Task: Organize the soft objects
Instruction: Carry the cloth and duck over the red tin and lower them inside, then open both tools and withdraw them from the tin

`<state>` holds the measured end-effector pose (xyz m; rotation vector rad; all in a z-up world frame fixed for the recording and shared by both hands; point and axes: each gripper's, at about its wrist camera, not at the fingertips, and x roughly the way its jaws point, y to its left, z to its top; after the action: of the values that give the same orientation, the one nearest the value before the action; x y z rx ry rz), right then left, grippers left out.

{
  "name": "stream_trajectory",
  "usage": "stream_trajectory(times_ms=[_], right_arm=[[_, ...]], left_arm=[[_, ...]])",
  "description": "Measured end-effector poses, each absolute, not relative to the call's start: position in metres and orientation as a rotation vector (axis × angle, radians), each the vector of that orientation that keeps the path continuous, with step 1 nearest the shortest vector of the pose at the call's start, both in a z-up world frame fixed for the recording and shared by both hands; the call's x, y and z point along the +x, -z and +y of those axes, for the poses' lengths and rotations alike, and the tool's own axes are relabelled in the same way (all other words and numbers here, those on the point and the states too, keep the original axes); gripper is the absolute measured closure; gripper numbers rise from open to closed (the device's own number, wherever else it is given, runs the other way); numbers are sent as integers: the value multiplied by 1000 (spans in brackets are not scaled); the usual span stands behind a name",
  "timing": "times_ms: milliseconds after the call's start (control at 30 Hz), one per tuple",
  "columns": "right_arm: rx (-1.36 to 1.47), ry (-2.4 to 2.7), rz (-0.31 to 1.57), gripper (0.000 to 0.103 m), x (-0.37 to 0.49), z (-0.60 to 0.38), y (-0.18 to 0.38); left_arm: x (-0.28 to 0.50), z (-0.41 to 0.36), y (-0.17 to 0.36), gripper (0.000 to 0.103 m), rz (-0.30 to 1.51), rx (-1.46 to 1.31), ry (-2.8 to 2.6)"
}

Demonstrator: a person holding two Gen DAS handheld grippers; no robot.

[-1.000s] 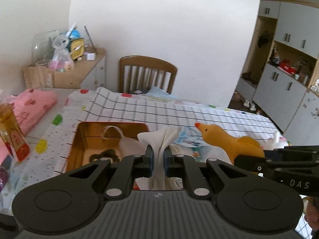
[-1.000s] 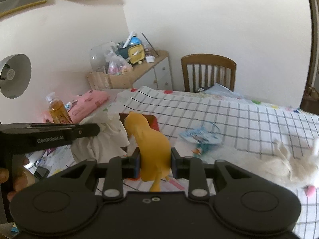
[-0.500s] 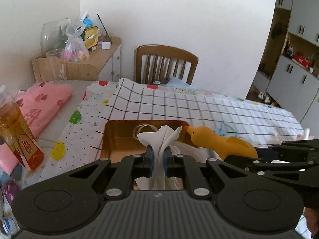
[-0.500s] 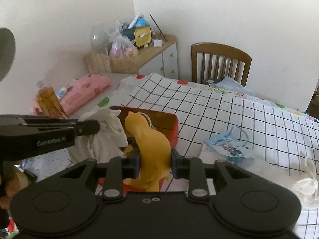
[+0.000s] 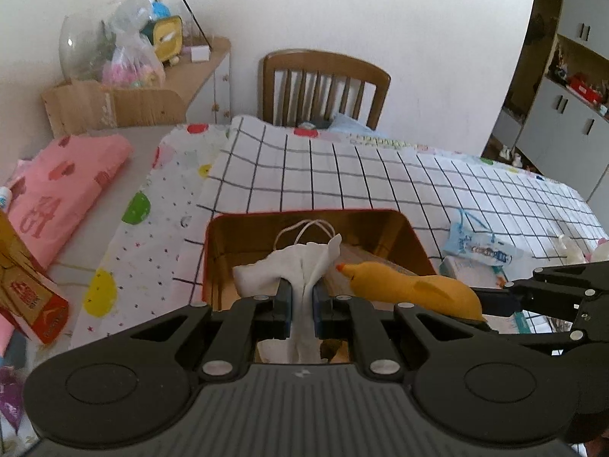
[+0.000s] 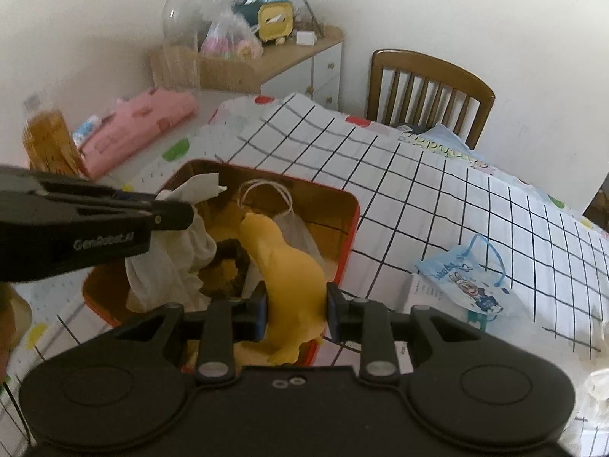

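Note:
A red tin box point(image 5: 304, 216) point(image 6: 352, 228) with a gold inside stands on the checked tablecloth. My left gripper point(image 5: 302, 304) is shut on a white cloth point(image 5: 300, 266) point(image 6: 167, 266) that hangs over the box's near left part. My right gripper point(image 6: 296, 304) is shut on a yellow soft duck point(image 6: 293, 266) point(image 5: 411, 285), held over the box's near right side, head pointing into it. Inside the box lie a white drawstring bag point(image 6: 293, 224) and a dark ring-shaped thing point(image 6: 224, 266).
A blue printed pouch point(image 6: 464, 278) point(image 5: 479, 247) lies on the cloth right of the box. A pink folded fabric point(image 5: 64, 182) and an amber bottle point(image 6: 49, 144) are at the left. A wooden chair point(image 5: 323, 83) stands behind the table, a cluttered cabinet point(image 5: 160, 68) at back left.
Both grippers have come forward and down over the red box, each still holding its item. The box now fills more of both views; the duck and cloth hang above its inside.

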<state>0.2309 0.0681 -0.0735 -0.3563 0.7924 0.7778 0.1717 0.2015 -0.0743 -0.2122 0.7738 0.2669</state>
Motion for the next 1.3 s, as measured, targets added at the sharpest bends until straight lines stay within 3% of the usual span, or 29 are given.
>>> stream_trajectory(times_ms=[400, 600, 1300], right_arm=[[-486, -832, 766, 70, 220, 86, 85], [-475, -863, 739, 54, 216, 84, 83], [-362, -844, 733, 50, 219, 46, 63]], left_arm=[[181, 209, 97, 93, 858, -251, -249], [180, 208, 102, 92, 883, -256, -242], [169, 199, 97, 90, 875, -271, -238]])
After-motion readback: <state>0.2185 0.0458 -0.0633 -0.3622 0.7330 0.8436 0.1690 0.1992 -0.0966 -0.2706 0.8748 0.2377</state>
